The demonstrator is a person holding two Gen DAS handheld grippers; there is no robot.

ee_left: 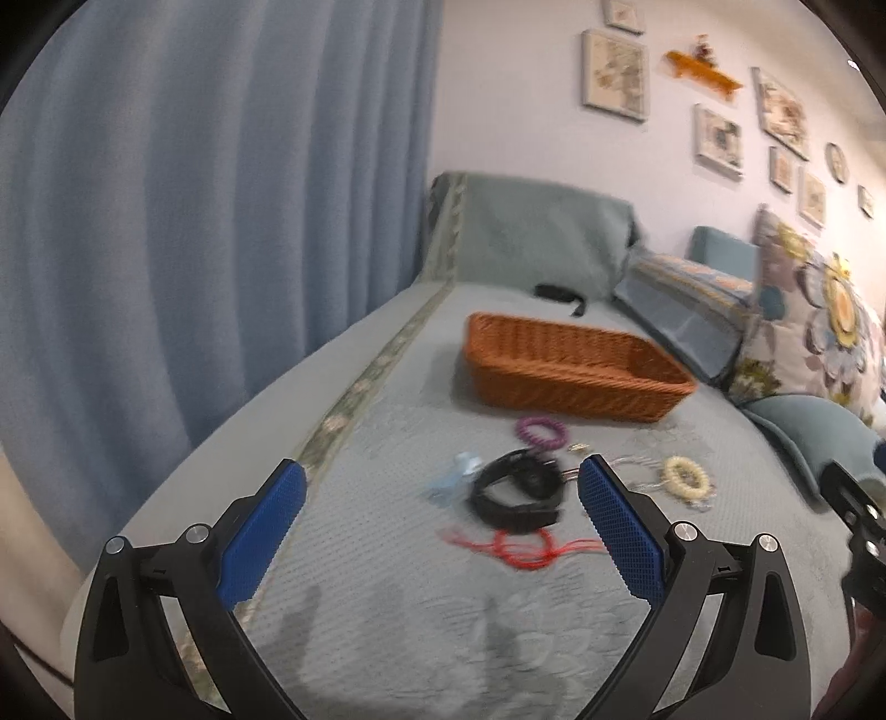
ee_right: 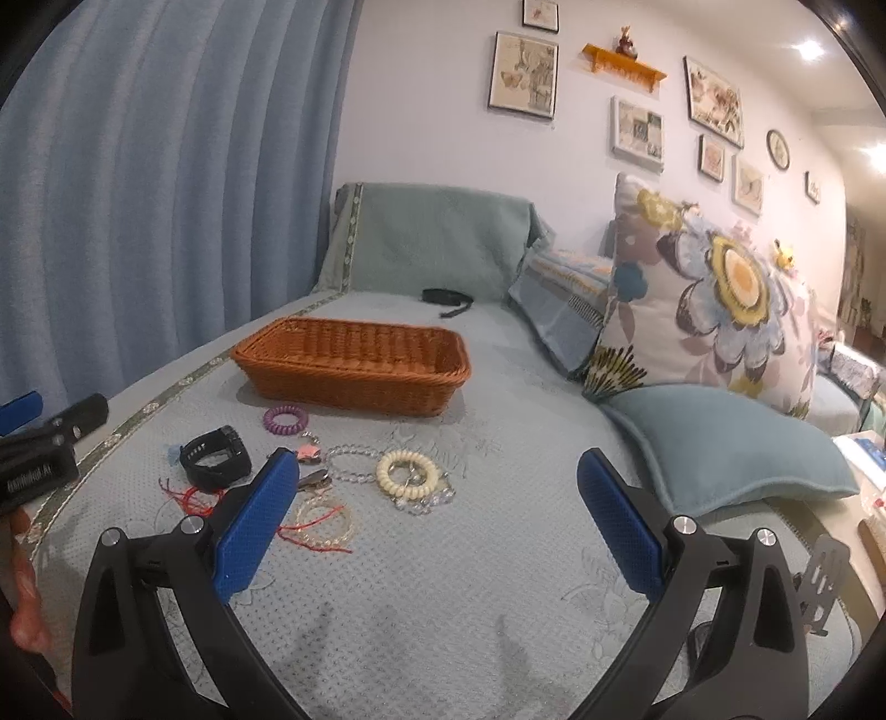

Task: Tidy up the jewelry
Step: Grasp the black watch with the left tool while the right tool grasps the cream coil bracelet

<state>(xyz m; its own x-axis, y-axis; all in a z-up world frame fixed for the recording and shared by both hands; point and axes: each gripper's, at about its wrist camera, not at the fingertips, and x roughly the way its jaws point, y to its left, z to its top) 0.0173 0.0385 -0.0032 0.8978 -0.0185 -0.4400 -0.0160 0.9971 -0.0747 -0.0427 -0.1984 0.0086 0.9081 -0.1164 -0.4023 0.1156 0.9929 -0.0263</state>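
I see a black watch (ee_right: 216,457), purple coil band (ee_right: 284,419) and cream coil bracelet (ee_right: 407,469) scattered before the wicker basket (ee_right: 354,382); my left gripper (ee_left: 441,509) and right gripper (ee_right: 437,498) hover with fingers spread apart, holding nothing.

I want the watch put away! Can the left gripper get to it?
Probably yes. The left gripper is open and the black watch lies on the sofa just ahead between its fingers, with nothing on top. The red string lies close by.

Soft indoor light, ceiling lamps (ee_right: 809,49) glaring top right, left view motion-blurred, fisheye-bent dark corners, faint shadows.
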